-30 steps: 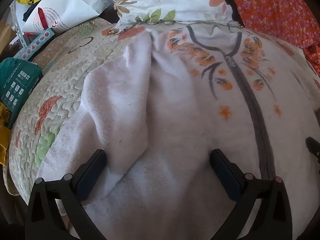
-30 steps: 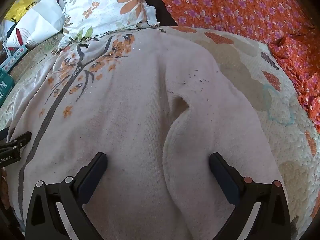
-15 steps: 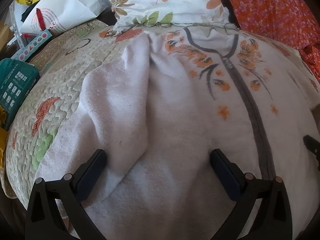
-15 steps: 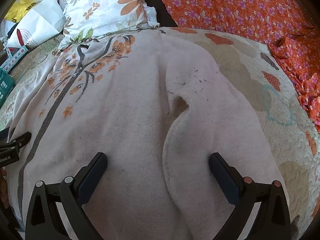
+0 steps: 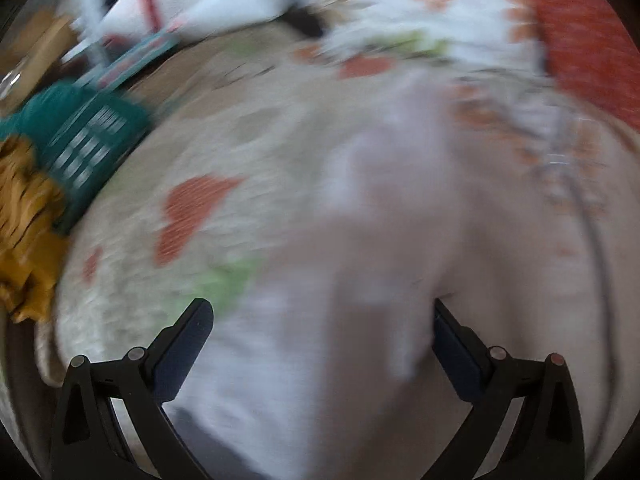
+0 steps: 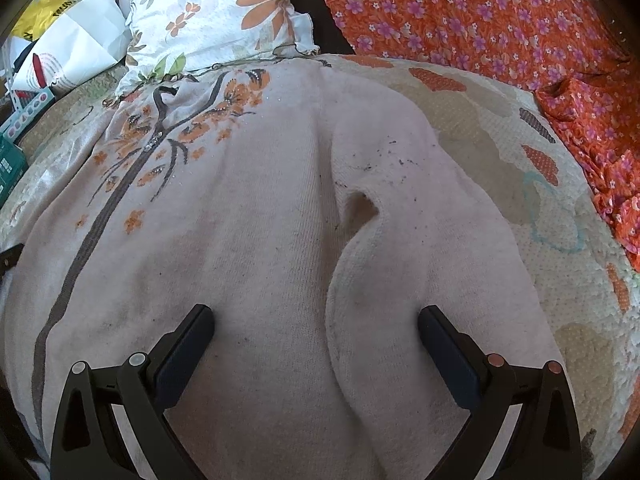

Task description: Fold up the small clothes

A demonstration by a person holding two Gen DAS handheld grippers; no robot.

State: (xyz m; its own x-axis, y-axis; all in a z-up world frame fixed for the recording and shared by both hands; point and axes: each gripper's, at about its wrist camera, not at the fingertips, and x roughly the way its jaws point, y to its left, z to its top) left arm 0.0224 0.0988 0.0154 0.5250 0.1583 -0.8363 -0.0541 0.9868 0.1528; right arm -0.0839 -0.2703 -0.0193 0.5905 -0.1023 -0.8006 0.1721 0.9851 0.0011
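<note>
A white knit cardigan (image 6: 248,240) with orange flowers and a grey zip lies spread on a quilted bed cover (image 6: 500,128). Its right sleeve (image 6: 432,240) lies folded along the body. My right gripper (image 6: 316,332) is open, low over the cardigan beside that sleeve. In the blurred left wrist view my left gripper (image 5: 322,324) is open over the cardigan's left sleeve (image 5: 352,280), near the garment's left edge. Neither gripper holds cloth.
A floral pillow (image 6: 216,12) lies beyond the collar. Orange flowered fabric (image 6: 500,20) covers the right and far side. A white bag (image 6: 76,48), a teal box (image 5: 88,140) and yellow cloth (image 5: 24,240) sit at the bed's left edge.
My left gripper has swung quickly to the left, so its view is blurred and shows more quilt and the teal box. My right gripper has hardly moved.
</note>
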